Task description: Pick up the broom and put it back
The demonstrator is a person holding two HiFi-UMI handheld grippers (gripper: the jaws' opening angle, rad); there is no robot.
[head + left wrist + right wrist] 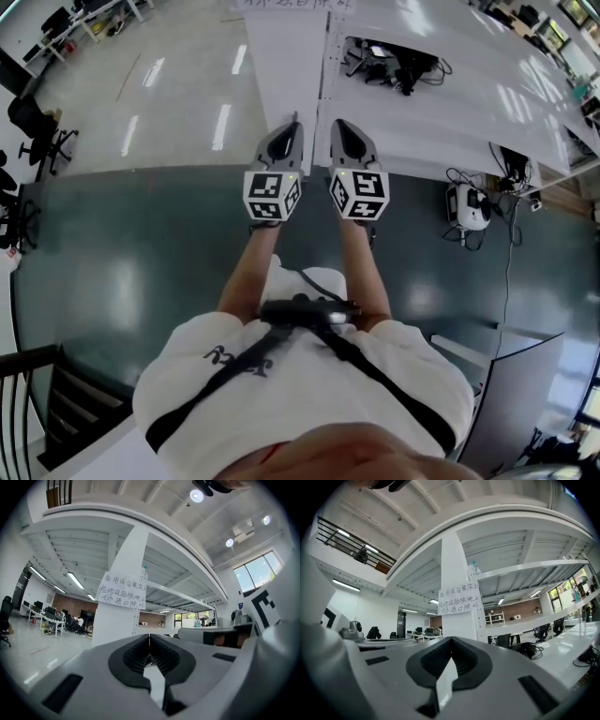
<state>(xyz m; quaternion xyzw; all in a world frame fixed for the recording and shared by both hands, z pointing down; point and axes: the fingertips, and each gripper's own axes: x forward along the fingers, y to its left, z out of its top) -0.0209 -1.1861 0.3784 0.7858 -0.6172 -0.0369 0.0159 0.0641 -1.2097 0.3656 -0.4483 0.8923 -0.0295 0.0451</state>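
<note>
The left gripper [294, 124] and the right gripper [337, 126] are held side by side, level and pointed ahead over the dark floor [131, 272]. In both gripper views the jaws are seen pressed together, with nothing between them. A white pillar [115, 626] bearing a handwritten notice [123, 590] is faced. The broom is shown in no view, so its place cannot be told. It is judged to be light, with a long stiff handle and soft bristles. The handle is best taken near its middle, where the least swing is expected, once the jaws are opened.
</note>
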